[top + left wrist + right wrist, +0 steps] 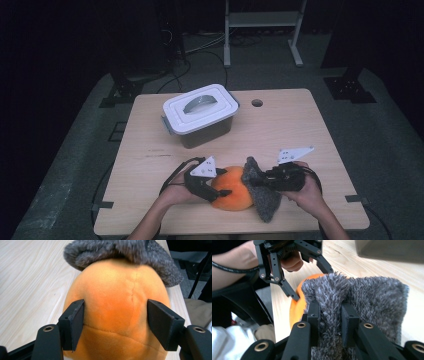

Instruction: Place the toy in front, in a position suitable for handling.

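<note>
At six o'clock on the pale wood desk [150, 150], a dark room around: orange plush [231, 194] and grey cloth [264, 200].
Left gripper [115, 322] jaws flank the plush, pads touching it; right gripper [331, 322] jaws clench the cloth; high view adds a lidded box [200, 114] at twelve o'clock.

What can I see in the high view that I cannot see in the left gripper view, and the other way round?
High view alone: the white lidded box at the table's far side, the right gripper pinching the grey fuzzy hat, and both hands. Left gripper view alone: the seam running down the orange plush ball, and how the left gripper has its jaws against the ball's two sides. Both share the ball, the hat at its end and the wooden table.
</note>
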`<state>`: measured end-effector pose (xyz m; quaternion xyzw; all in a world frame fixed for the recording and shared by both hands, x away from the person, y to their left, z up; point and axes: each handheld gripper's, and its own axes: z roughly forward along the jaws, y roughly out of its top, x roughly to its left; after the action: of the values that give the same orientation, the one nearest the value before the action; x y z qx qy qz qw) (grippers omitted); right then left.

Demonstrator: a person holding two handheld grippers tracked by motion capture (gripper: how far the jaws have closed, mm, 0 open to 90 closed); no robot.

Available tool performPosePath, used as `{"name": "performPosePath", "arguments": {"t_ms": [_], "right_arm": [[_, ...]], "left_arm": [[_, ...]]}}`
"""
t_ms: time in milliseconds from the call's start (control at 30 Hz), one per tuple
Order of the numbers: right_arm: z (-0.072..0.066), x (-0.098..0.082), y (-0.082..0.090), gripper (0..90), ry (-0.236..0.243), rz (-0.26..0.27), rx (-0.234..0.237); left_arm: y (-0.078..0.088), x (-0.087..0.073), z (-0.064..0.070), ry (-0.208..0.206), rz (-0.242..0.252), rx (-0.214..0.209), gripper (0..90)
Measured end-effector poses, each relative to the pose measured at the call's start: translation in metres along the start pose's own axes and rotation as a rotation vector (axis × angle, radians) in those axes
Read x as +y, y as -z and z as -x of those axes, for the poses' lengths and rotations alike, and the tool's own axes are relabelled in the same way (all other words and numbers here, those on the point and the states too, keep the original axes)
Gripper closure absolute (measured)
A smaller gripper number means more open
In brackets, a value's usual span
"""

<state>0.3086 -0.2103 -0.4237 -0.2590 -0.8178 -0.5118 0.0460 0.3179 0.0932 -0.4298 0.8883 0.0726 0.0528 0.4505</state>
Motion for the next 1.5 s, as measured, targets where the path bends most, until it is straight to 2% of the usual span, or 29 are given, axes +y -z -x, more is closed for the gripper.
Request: {"name": "performPosePath", "arguments": {"t_ms": [133,233,333,400,467,600,767,833,900,1033,1100,1167,1233,1267,1333,1367,1433,1500], "right_arm": [[0.013,-0.010,0.002,72.3,-0.064,0.001,0.001],[0.011,-0.008,0.005,72.2,-0.052,-0.005,-0.033],[0.004,-0.003,0.005,71.3,-0.037,0.010,-0.036],[0.002,-0.002,0.001,71.3,-0.020,0.000,-0.038],[0.004,-0.003,0.001,71.6,-0.031,-0.007,-0.031],[0.009,-0.008,0.005,72.0,-0.049,-0.038,-0.050],[0.002,0.002,0.007,72.0,-0.032,0.031,-0.039],[0.001,0.004,0.004,71.9,-0.019,0.025,-0.038],[0.002,0.001,-0.001,71.9,-0.018,0.005,-0.033],[0.007,-0.004,0.003,71.9,-0.036,-0.031,-0.054],[0.008,-0.008,0.006,72.0,-0.048,-0.038,-0.059],[0.004,-0.003,0.008,72.0,-0.037,-0.006,-0.066],[-0.001,0.004,0.008,71.9,-0.018,0.036,-0.041],[-0.005,0.008,0.006,71.9,-0.002,0.040,-0.030],[-0.009,0.008,-0.002,71.8,0.024,-0.002,-0.035],[-0.010,0.006,-0.005,71.9,0.028,-0.015,-0.032],[-0.011,0.003,-0.007,71.8,0.034,-0.027,-0.023],[-0.013,0.002,-0.005,71.8,0.044,-0.036,-0.018]], "left_arm": [[0.003,-0.004,-0.004,0.021,-0.003,-0.009,31.8],[0.005,-0.006,-0.005,0.027,-0.004,-0.011,31.8],[0.006,-0.008,-0.006,0.035,-0.002,-0.017,31.3],[0.007,-0.009,-0.007,0.038,-0.008,-0.018,30.4],[0.008,-0.008,-0.007,0.035,-0.008,-0.018,30.2],[0.008,-0.008,-0.007,0.039,-0.008,-0.019,30.1],[0.004,-0.004,0.000,0.003,-0.013,-0.044,30.0],[0.004,-0.003,0.001,-0.010,-0.020,-0.040,30.1],[0.005,-0.004,0.001,-0.006,-0.015,-0.043,30.1],[0.005,-0.004,0.000,0.013,-0.014,-0.040,29.6],[0.004,-0.002,0.002,0.006,-0.021,-0.038,27.8],[0.002,0.000,0.005,-0.006,-0.022,-0.040,27.1],[0.001,0.002,0.007,-0.020,-0.017,-0.047,26.4],[0.001,0.002,0.008,-0.025,-0.021,-0.047,25.2],[0.001,0.003,0.010,-0.049,-0.022,-0.048,21.0],[0.001,0.004,0.010,-0.048,-0.020,-0.048,18.7],[0.001,0.008,0.010,-0.024,-0.014,-0.047,13.1],[0.000,0.010,0.009,-0.006,-0.018,-0.023,8.4]]}}
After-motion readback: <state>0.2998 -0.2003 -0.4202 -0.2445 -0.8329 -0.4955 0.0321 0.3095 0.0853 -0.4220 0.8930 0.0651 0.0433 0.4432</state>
